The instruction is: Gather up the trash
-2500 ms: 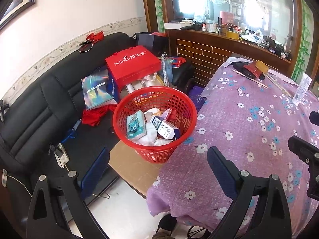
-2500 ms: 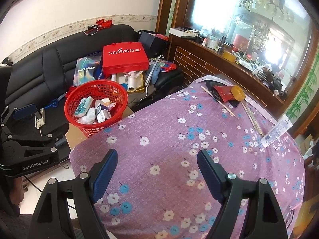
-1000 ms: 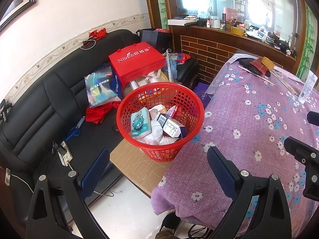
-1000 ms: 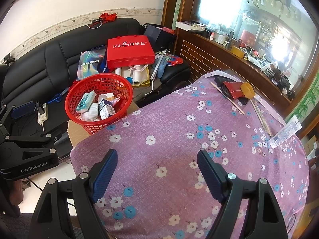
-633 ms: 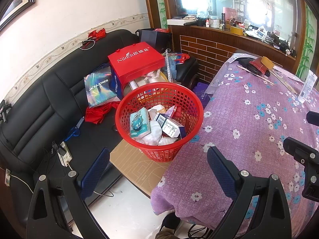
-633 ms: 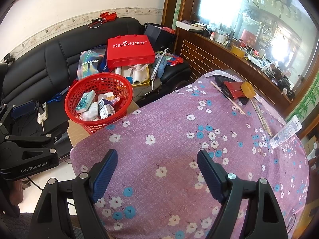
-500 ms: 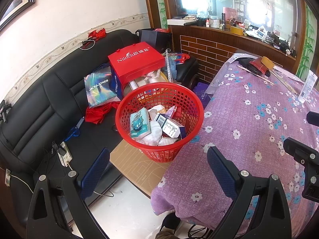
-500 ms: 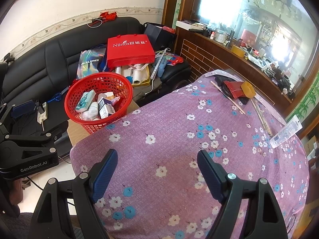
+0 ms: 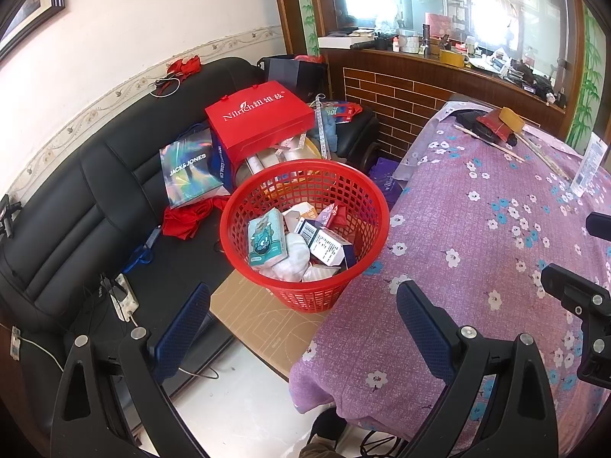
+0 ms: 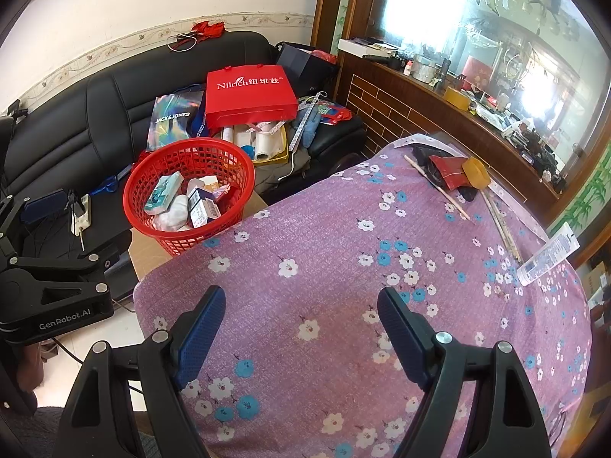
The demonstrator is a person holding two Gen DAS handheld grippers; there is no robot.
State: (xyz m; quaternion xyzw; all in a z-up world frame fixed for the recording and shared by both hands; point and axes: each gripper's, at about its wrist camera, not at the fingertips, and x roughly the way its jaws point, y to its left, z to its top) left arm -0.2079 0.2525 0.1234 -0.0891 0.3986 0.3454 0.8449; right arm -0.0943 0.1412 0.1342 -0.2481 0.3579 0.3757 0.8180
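Since 2.5 s ago both views have pulled back a little: the table [image 10: 343, 236] edge and basket [image 9: 305, 290] sit slightly farther from the left gripper [image 9: 301, 320], and more floor shows beneath; over the last half second nothing has shifted. The sofa [image 9: 88, 206] runs out of view at the left, its seat partly covered by a red bag [image 9: 259, 118] and a shiny bag [image 9: 189, 171]. The basket stands on cardboard [image 9: 263, 324] just beside the table's corner, its far side hidden by the cloth in the right view. Inside lie a teal pack [image 9: 266, 240], a white-and-blue box [image 9: 324, 244] and crumpled white paper [image 9: 294, 259] (smaller bits behind are hard to make out). Both tongs stand wide and hold nothing; the right gripper [image 10: 301, 328] hovers over the cloth. A tube [image 10: 548, 253] lies near the table's far edge, cut off in the left view
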